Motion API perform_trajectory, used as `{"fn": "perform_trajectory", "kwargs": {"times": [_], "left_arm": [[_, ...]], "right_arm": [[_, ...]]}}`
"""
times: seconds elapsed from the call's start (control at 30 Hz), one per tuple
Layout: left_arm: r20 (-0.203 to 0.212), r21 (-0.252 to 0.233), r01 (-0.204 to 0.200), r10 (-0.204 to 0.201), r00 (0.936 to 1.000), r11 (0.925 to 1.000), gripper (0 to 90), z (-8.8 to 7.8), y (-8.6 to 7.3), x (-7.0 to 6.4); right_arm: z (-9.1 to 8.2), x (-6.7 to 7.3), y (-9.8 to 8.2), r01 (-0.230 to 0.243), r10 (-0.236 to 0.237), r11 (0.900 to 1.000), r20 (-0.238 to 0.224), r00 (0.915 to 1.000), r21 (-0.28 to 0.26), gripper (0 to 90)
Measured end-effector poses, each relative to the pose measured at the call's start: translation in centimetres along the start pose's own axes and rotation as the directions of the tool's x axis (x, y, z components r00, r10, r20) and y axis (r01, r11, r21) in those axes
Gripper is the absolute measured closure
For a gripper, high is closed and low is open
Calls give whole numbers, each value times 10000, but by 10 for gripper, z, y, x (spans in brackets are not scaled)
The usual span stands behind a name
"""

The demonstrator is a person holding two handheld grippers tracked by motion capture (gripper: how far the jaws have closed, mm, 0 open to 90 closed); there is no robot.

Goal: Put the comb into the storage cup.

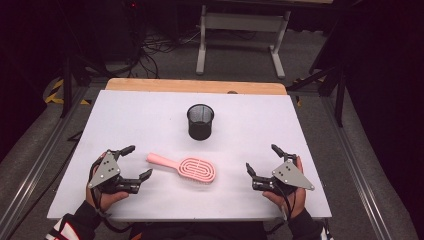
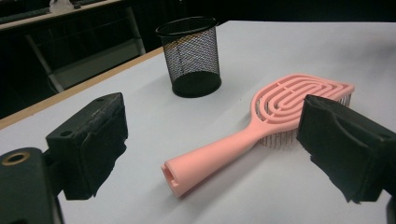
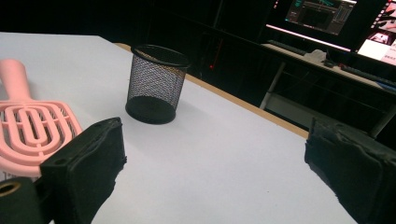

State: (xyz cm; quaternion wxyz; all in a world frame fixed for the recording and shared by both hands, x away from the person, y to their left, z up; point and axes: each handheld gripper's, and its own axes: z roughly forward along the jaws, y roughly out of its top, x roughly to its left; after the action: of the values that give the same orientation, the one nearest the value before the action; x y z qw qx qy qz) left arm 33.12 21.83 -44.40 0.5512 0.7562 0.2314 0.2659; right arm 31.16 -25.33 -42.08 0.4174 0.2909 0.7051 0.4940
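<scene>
Hairbrush (image 1: 183,168) lies flat mid-tabletop (image 1: 260,125), btwn left gripper (image 1: 134,161) & right gripper (image 1: 261,159), both jaws apart, empty. Risk: round handle slips/rolls if pinched off-centre; mesh cup (image 1: 200,121) may tip.

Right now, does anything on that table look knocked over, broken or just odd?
Nothing stands out. The black mesh cup stands upright, with no dent that I can see, and the pink hairbrush lies flat in front of it, bristles down, apparently undamaged. Nothing is spilled on the white table.

The pink brush (image 3: 32,135) is cut off at the right gripper view's left edge.
</scene>
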Motion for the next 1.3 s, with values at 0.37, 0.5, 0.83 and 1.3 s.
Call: {"fn": "perform_trajectory", "kwargs": {"times": [0.37, 0.5, 0.83, 1.3], "left_arm": [[-791, 849, 209, -142, 9968, 9962, 446, 4, 4, 8], [-614, 1195, 33, 41, 9981, 9928, 618, 14, 11, 16], [149, 2089, 61, -94, 9998, 9779, 868, 40, 19, 29], [523, 3996, -94, -125, 9986, 9166, 900, 86, 12, 28]], "right_arm": [[6, -1, -5, 100, -107, 9990, 172, 9998, 430, 72], [9, 0, -6, 128, -137, 9982, 151, 9998, 590, 76], [14, 2, -9, 174, -177, 9967, 27, 9998, 794, 79], [16, 1, -12, 172, -175, 9943, 15, 9998, 1054, 82]]}}
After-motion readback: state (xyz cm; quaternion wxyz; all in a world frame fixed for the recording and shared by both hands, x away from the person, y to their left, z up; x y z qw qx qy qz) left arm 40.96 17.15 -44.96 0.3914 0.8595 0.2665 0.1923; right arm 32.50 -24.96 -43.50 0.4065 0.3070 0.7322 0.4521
